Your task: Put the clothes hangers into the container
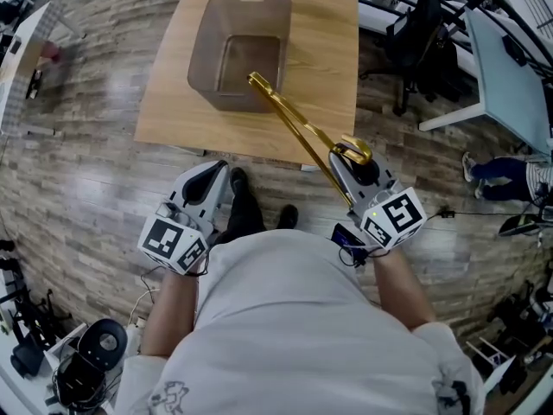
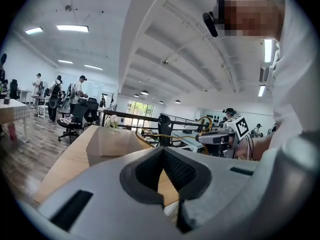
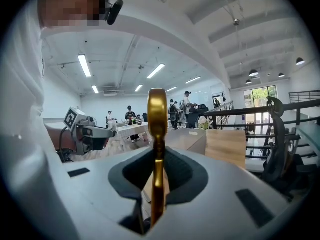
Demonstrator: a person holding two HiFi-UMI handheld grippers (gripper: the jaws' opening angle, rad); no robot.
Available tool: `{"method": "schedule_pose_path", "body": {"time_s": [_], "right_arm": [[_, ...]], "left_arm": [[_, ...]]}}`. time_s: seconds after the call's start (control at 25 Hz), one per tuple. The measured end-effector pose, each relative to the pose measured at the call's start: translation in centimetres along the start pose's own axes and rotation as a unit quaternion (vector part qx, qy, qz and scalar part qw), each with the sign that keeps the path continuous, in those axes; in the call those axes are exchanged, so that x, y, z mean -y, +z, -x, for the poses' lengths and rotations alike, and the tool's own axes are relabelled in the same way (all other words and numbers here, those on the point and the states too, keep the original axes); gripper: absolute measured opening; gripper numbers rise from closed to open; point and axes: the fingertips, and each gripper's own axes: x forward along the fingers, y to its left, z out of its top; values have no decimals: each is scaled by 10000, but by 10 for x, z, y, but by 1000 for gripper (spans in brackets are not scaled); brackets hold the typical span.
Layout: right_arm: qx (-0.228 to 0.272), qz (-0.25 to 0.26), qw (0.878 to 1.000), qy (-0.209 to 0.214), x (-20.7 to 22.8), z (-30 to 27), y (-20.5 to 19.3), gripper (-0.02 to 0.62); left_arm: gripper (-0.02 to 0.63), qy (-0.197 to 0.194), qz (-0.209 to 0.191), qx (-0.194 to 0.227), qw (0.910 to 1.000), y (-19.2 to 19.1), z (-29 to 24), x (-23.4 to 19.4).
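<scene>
1 gold clothes hanger [image 1: 298, 126] is held by the right gripper [image 1: 348, 164], whose jaws are clamped on the thin metal close to the hook. In the right gripper view it is seen edge-on between the pads, rising past the jaw tips. Ahead of those jaws, its far end appears to be reached out over the near rim of the container [image 1: 204, 59], which stands on the table [image 1: 333, 24]. The left gripper [image 1: 216, 173] is held well to the side of the hanger, its jaws pressed together on nothing.

The hanger is judged stiff, light and smooth. Polished metal may slip or swivel in the pads, since a long length is levered out from 1 end. A hold nearer the middle would be steadier. With this one, a firm pinch is called for until the frame is well inside the walls.
</scene>
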Motion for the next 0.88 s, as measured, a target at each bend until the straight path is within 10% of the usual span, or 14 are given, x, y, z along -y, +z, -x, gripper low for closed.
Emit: {"method": "schedule_pose_path", "body": {"time_s": [0.88], "right_arm": [[-582,148,9945,-853,35,-172,54,67]], "left_arm": [[6,-744,99,-95,9971,44,-48,-172]]}}
